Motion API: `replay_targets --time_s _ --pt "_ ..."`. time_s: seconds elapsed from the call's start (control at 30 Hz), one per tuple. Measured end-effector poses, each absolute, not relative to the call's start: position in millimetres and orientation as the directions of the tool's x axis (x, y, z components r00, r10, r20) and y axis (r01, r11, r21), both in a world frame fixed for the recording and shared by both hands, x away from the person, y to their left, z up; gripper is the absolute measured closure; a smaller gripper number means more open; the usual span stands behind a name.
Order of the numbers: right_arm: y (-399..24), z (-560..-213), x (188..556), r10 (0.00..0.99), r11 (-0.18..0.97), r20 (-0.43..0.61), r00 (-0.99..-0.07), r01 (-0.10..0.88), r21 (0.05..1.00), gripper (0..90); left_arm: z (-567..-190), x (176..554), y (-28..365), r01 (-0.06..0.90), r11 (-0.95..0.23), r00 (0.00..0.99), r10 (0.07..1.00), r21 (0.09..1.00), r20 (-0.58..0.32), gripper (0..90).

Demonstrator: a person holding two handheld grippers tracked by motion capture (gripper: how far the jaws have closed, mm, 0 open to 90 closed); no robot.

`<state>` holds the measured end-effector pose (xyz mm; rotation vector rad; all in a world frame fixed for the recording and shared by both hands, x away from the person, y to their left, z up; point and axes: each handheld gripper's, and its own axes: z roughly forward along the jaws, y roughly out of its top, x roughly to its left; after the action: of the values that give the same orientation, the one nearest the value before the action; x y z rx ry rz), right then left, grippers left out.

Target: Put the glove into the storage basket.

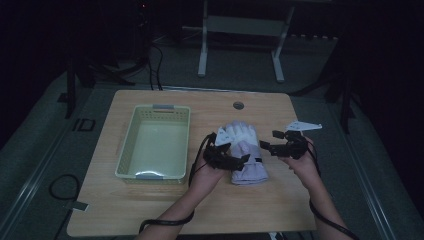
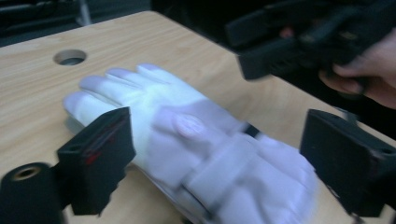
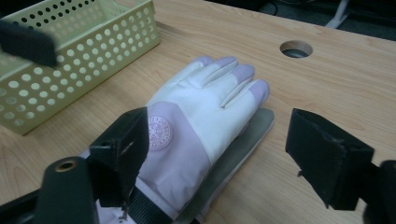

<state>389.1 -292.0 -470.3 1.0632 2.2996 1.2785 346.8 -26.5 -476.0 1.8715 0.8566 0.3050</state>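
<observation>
Near the middle of the wooden table [image 1: 150,210] lies the glove [image 1: 246,152], flat, fingers pointing far, well inside every edge. We hold our left gripper [image 1: 235,159] at its left side and our right gripper [image 1: 267,145] at its right, both with jaws spread wide and nothing between the pads. Left of us the perforated yellow-green basket [image 1: 127,145] sits close. The glove looks padded: white fingers, lilac cuff, round badge, strap across the wrist.
</observation>
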Motion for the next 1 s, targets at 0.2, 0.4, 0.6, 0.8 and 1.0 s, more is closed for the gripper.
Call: replay_targets --time_s 0.2,0.4,0.6,0.8,1.0 --pt "-284 -488 396 0.723 0.35 0.1 -0.683 0.487 0.8 33.9 -493 374 -38 0.536 -0.31 0.651 0.744 0.785 -0.151 16.6" --pt "-279 -511 398 0.725 0.391 0.092 -0.683 0.517 0.762 36.1 -522 385 -38 0.628 -0.277 0.584 0.785 0.727 -0.206 16.7" --pt "-278 -531 402 0.725 0.404 0.121 -0.678 0.561 0.723 38.0 -549 393 -32 0.694 -0.24 0.56 0.773 0.679 -0.299 16.6" --pt "-279 -543 409 0.718 0.408 0.185 -0.671 0.62 0.67 42.9 -561 403 -32 0.745 -0.236 0.554 0.74 0.624 -0.382 16.7" --pt "-279 -546 412 0.684 0.415 0.241 -0.688 0.639 0.647 64.0 -565 409 -29 0.769 -0.227 0.579 0.643 0.598 -0.5 43.1"
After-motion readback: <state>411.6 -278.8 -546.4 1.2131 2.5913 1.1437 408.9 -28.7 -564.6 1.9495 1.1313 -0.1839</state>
